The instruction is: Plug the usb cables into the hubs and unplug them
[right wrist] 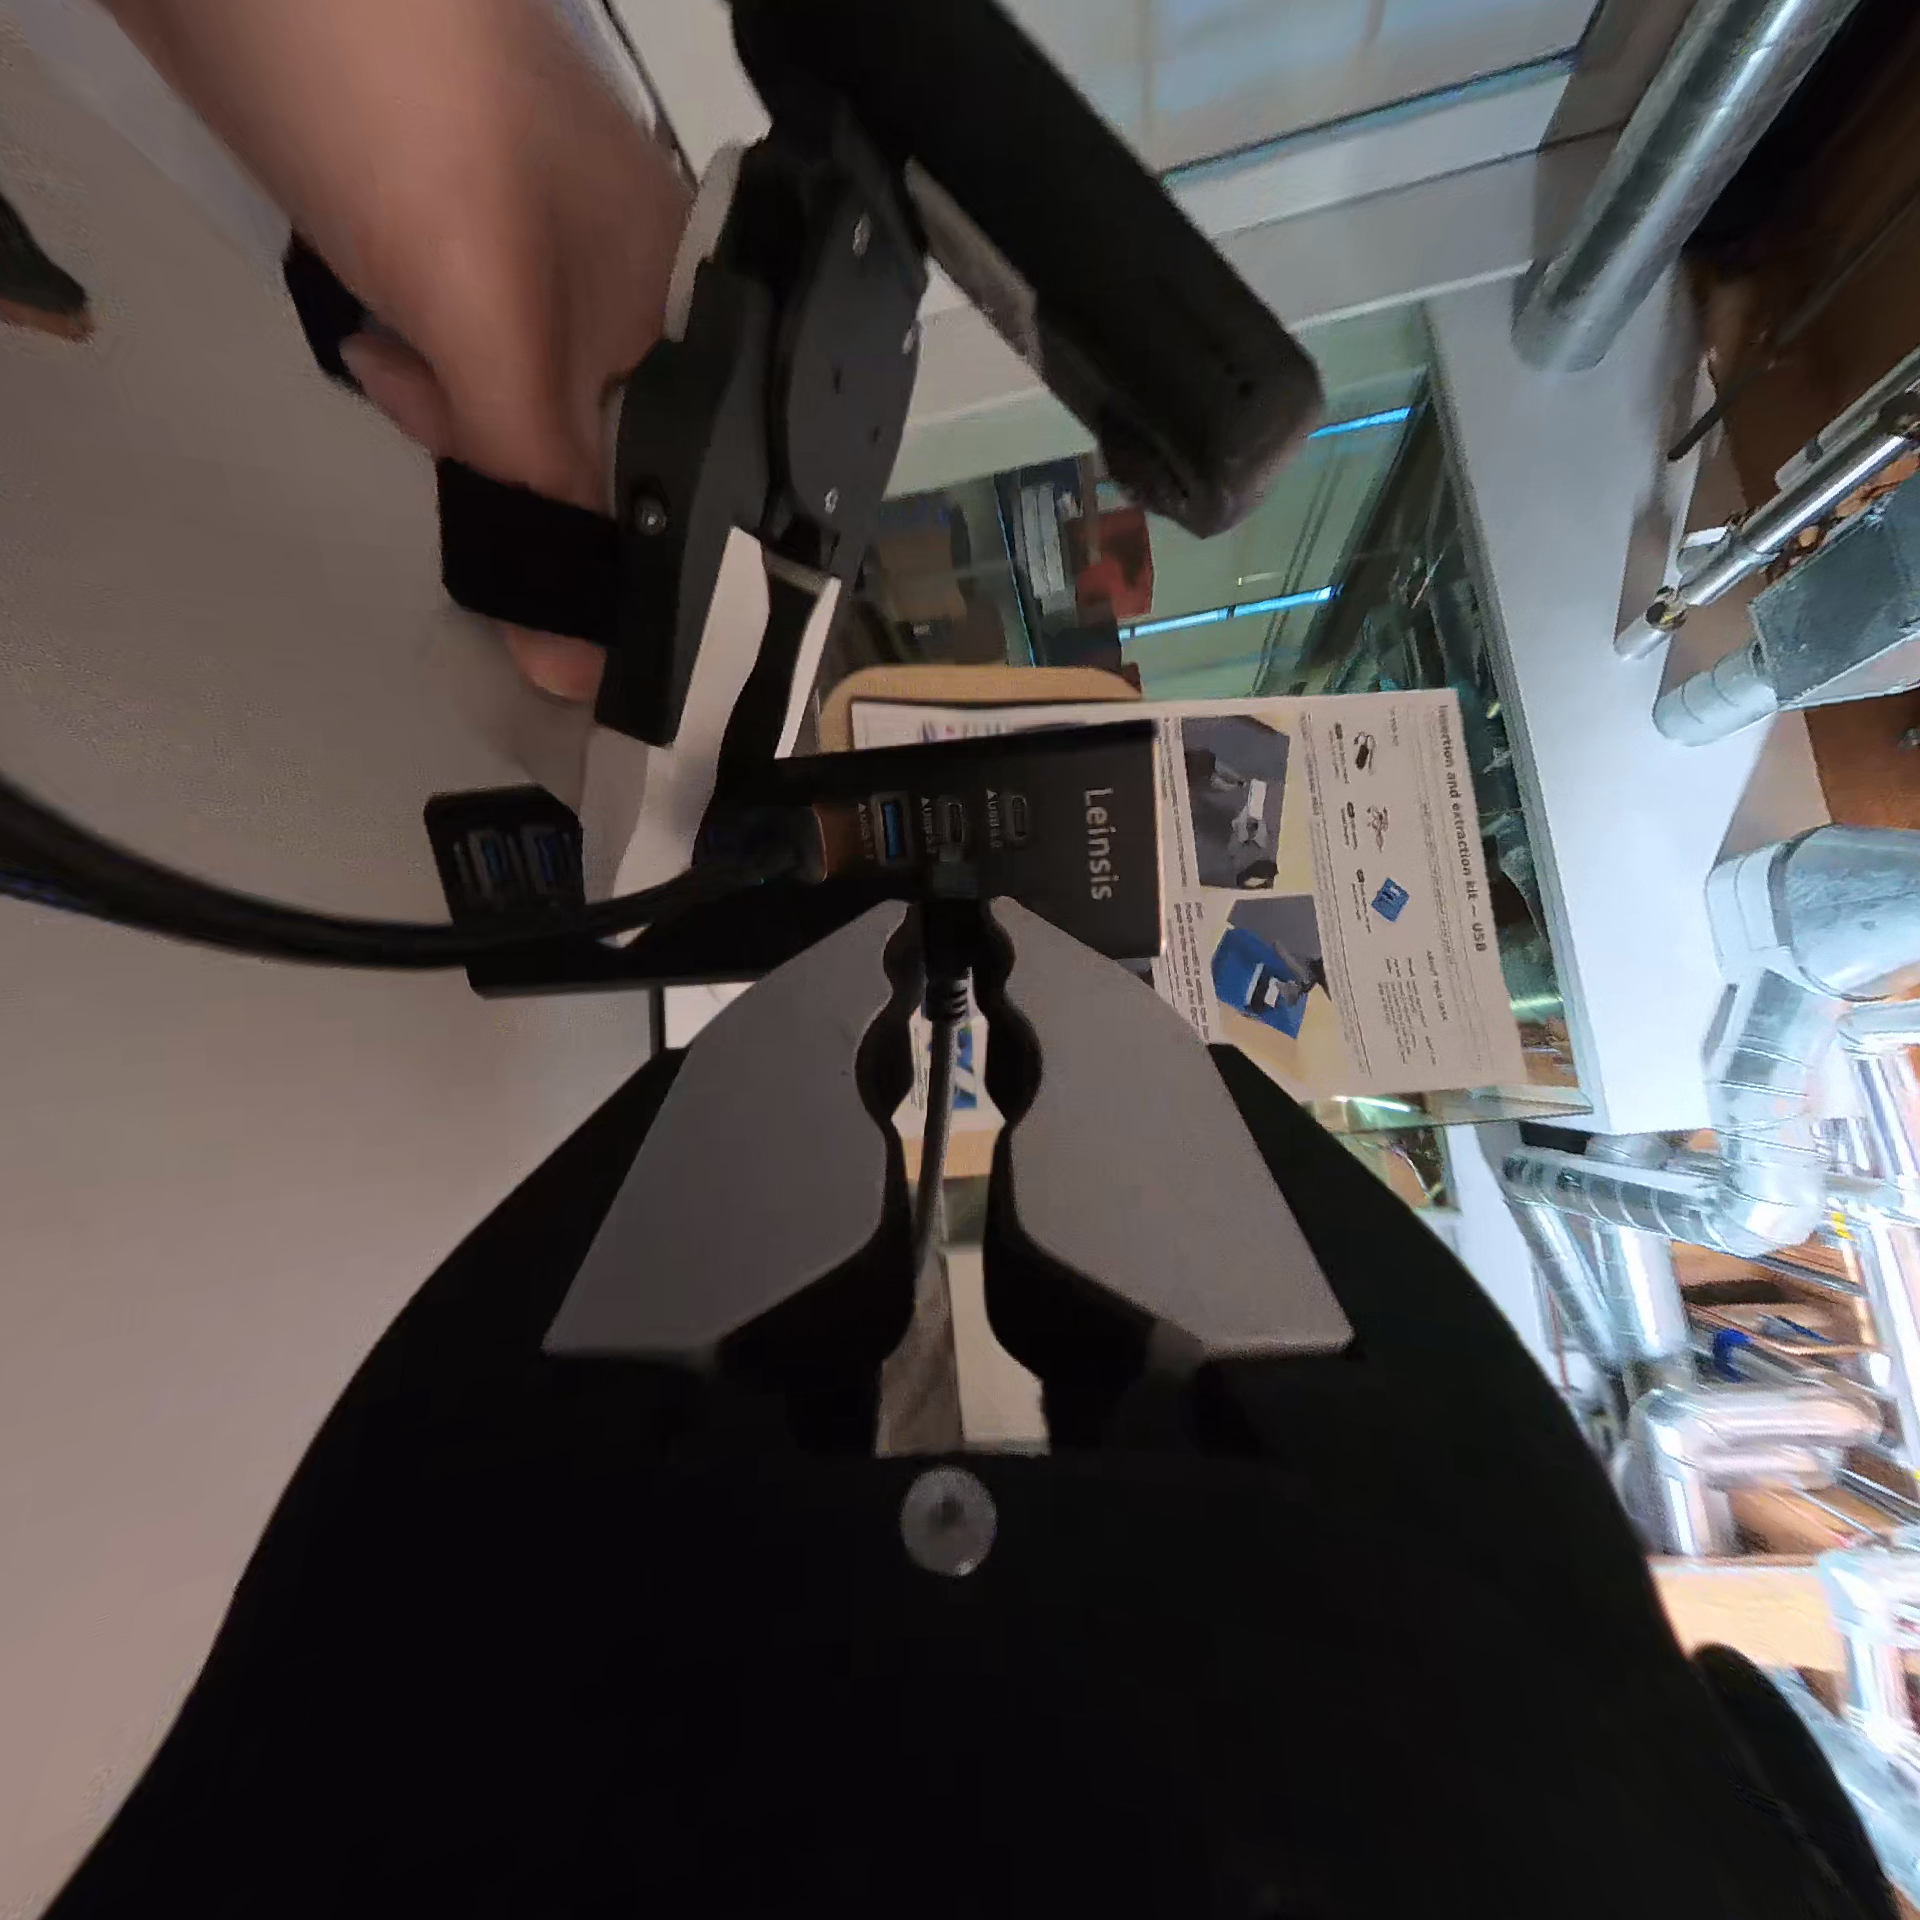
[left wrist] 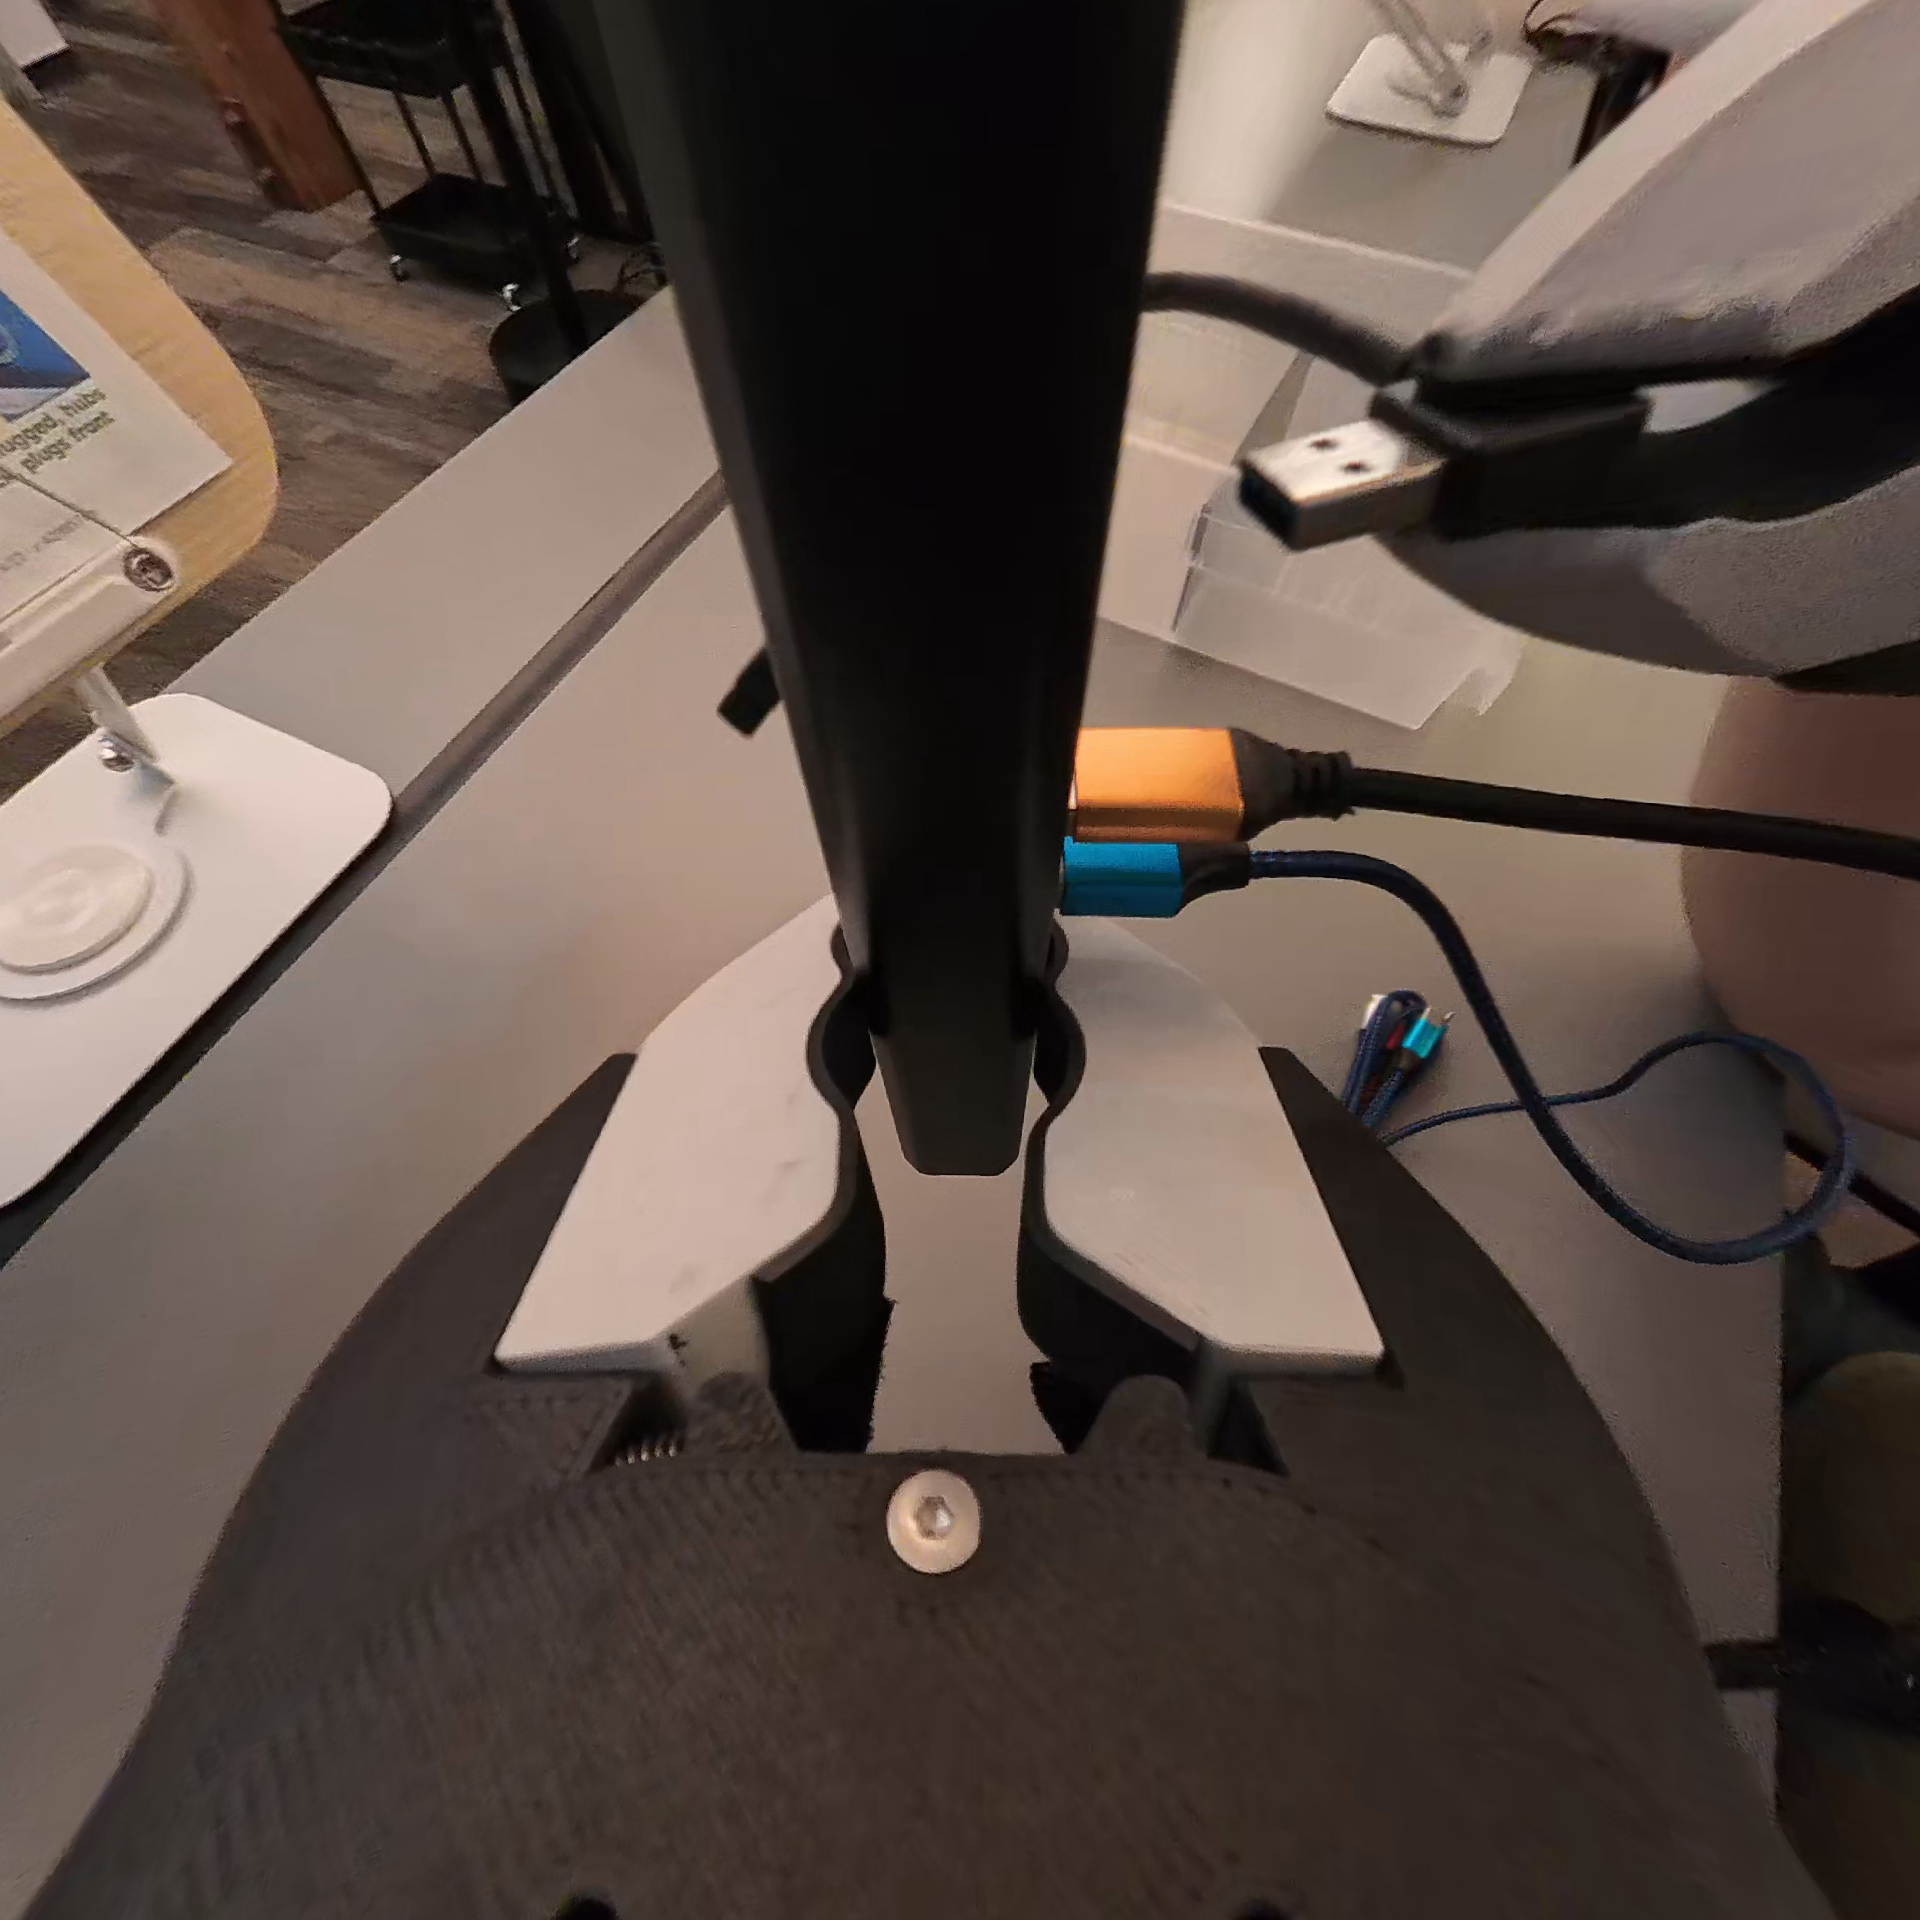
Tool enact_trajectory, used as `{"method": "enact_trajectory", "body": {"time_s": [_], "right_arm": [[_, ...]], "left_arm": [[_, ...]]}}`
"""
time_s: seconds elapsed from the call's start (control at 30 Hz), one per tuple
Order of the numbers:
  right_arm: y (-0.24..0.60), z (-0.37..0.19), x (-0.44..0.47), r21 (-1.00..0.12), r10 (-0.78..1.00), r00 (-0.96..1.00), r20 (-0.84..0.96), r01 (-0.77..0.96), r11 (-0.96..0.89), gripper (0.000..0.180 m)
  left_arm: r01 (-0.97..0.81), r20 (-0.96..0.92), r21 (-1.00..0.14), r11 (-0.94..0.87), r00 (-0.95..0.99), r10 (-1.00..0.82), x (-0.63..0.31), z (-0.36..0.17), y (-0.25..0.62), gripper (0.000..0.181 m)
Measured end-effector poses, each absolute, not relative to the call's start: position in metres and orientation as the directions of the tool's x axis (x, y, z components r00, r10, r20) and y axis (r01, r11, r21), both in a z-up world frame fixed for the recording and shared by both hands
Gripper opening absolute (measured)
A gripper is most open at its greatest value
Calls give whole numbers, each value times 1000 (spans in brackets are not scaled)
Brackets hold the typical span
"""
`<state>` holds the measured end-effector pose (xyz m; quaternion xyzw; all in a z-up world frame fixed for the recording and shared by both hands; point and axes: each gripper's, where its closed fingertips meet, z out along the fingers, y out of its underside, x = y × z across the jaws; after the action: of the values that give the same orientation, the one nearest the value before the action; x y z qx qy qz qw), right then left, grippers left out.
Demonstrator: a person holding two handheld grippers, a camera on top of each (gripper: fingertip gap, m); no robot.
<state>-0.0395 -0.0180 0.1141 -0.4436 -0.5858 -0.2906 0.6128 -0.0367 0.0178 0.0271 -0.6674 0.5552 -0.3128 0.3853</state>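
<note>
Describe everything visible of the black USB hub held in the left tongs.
The black USB hub is a long, slim matte bar that looks like plastic. In the left wrist view it stands on end, its narrow lower end clamped between the left tongs. An orange plug and a blue plug sit in ports on its right side. In the right wrist view its face shows a row of ports, one with a blue insert. The right tongs hold a black USB plug short of it, not inserted.

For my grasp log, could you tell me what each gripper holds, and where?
Left gripper: the black hub, by its near end. Right gripper: a black USB cable, by its plug housing.
</note>
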Motion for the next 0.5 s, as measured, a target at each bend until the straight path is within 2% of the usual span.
{"method": "enact_trajectory", "body": {"time_s": [0.2, 0.5], "right_arm": [[-10, 100, -45, -137, 171, 73, 983, 905, 403, 9], [-9, 102, -47, -102, 143, 54, 988, 929, 355, 9]], "left_arm": [[-510, -26, -857, -80, 198, -980, -34, 25, 18, 26], [-529, -85, -847, -51, 229, -970, -35, 25, 19, 26]]}}
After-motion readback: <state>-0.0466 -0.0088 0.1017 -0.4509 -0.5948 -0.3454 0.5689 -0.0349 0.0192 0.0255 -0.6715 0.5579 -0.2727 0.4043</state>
